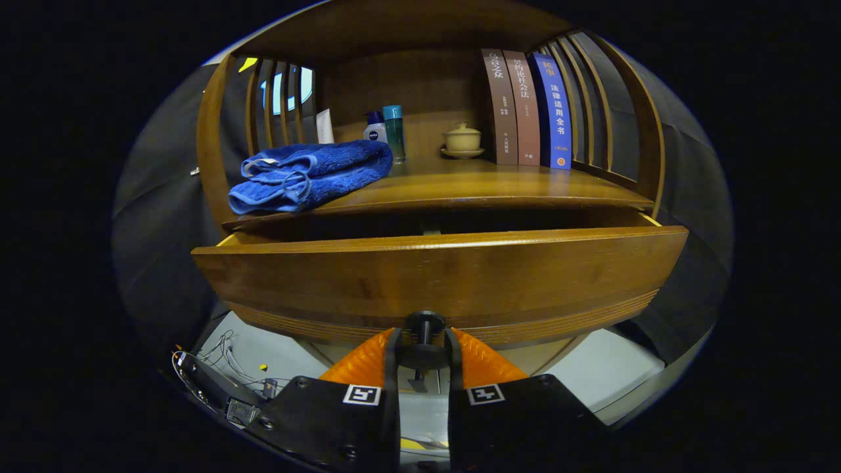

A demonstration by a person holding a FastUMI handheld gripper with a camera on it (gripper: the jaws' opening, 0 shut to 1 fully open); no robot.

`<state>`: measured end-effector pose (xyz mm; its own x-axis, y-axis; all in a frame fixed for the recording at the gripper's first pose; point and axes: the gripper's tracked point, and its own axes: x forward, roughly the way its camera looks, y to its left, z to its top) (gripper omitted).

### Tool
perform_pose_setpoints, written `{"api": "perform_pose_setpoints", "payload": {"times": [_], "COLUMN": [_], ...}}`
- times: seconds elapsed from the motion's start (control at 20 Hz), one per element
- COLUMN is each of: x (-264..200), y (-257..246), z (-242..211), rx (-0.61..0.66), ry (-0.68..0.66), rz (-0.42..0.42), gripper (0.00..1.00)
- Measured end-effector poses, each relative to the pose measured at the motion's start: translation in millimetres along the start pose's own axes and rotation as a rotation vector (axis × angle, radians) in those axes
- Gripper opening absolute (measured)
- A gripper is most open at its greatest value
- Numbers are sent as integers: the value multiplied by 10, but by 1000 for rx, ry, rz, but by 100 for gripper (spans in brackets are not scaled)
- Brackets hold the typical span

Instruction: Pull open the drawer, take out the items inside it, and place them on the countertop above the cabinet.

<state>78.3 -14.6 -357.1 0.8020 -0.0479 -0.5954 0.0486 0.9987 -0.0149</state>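
Drawer part open, gripper clamped on its knob

The wide brown wooden drawer (433,276) stands just ahead of the gripper (424,345), whose 2 fingers pinch the small dark round knob (424,322). Risk: a skewed pull could slip the knob free or jam the drawer. Beyond, the folded blue towel (309,174) overhangs the glossy wooden countertop (493,187) and could snag.

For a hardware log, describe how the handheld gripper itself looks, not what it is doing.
The gripper has two wedge-shaped fingers with ribbed surfaces, narrowing toward the tips. Each is mounted on a black flat-faced block fastened with screws. Each block carries a small square black-and-white marker near the finger base. No cable to the gripper can be made out.
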Motion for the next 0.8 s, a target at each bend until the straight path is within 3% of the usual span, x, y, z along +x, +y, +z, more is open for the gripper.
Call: {"api": "perform_pose_setpoints", "payload": {"times": [0.45, 0.8], "x": [-825, -1063], "y": [74, 68], "z": [-481, -780], "rx": [26, 33], "ry": [77, 143], "rz": [12, 15], "gripper": [33, 32]}}
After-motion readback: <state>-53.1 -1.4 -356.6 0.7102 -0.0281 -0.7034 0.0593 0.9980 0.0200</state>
